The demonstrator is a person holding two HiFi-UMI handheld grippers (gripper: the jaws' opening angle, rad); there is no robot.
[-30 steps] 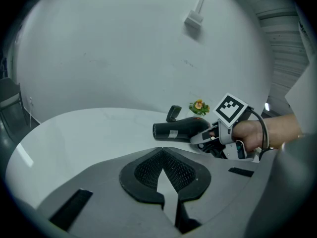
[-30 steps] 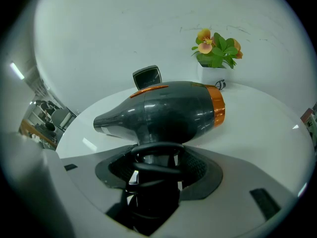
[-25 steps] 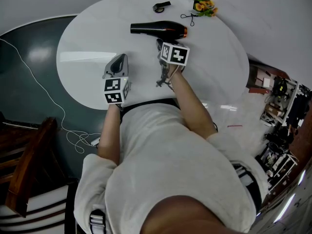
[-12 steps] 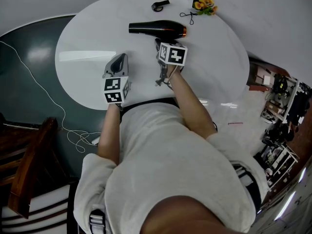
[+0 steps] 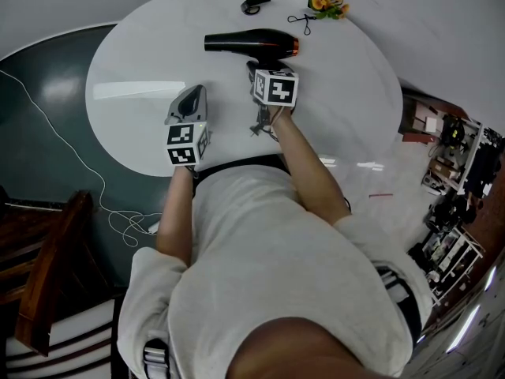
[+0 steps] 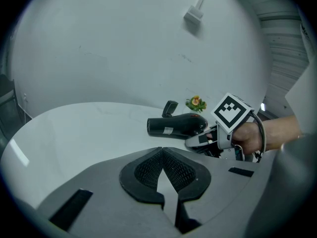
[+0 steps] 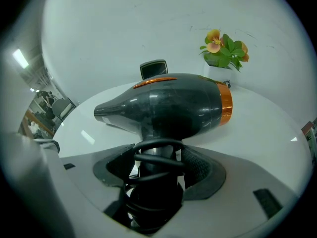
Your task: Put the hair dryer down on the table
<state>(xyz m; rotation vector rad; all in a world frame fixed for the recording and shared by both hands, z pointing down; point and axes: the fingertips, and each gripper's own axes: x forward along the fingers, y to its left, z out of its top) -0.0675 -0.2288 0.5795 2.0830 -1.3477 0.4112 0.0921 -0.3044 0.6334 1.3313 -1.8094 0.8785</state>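
Note:
The black hair dryer (image 5: 252, 43) with an orange ring lies on the white round table (image 5: 134, 69), nozzle to the left; it also shows as hair dryer (image 6: 176, 125) and hair dryer (image 7: 168, 105). Its handle, wound with black cord, points toward me and sits between the jaws of my right gripper (image 5: 256, 68). In the right gripper view my right gripper (image 7: 158, 157) has its jaws opening, with a gap between the left pad and the handle. My left gripper (image 5: 189, 105) hovers over the table's near left, apart from the dryer. Its pads meet, empty, in the view of my left gripper (image 6: 162, 155).
A small black object (image 5: 255, 5) and a little potted flower (image 5: 323, 0) sit at the table's far edge, behind the dryer. A white cable (image 5: 63, 148) trails over the dark floor at left. A wooden chair (image 5: 39, 283) stands near left, cluttered shelves (image 5: 458, 172) at right.
The head view has drifted slightly, so everything sits a little higher in the picture. The dryer and both grippers keep their places relative to each other.

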